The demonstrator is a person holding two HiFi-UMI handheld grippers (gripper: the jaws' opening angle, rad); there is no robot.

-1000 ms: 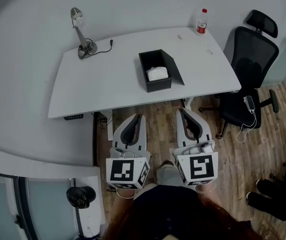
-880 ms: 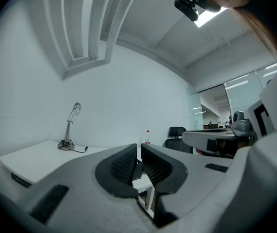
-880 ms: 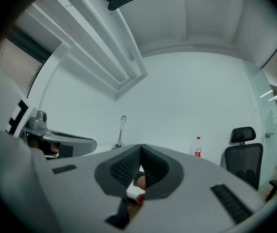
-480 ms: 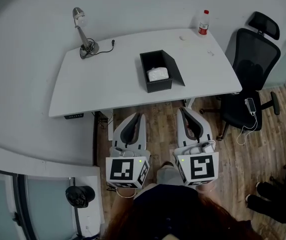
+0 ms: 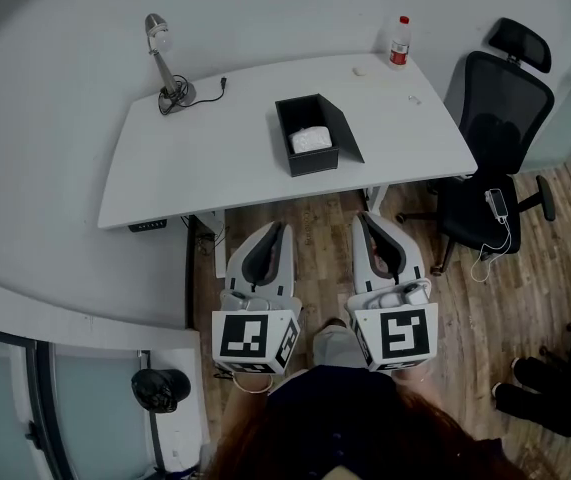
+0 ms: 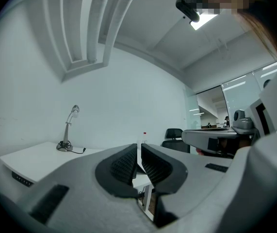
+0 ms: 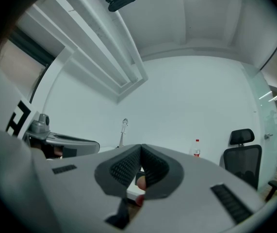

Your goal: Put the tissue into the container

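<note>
A black open-topped container [image 5: 314,164] stands in the middle of the white table [image 5: 205,163], its lid flap folded out to the right. A white tissue pack [image 5: 311,139] lies inside it. My left gripper [image 5: 274,232] and right gripper [image 5: 365,222] hang side by side over the wooden floor in front of the table, well short of the container. Both point level toward the table. In the left gripper view my left gripper [image 6: 139,152] has its ribbed pads together with nothing between them. In the right gripper view my right gripper [image 7: 140,153] looks the same, shut and empty.
A desk lamp [image 5: 165,63] with its cord stands at the table's far left, a red-capped bottle [image 5: 398,43] at the far right. A black office chair [image 5: 500,118] stands right of the table. A glass partition and black stand [image 5: 160,390] are at the lower left.
The table and container sit slightly higher in the head view. Both grippers stay shut and in nearly the same place.
</note>
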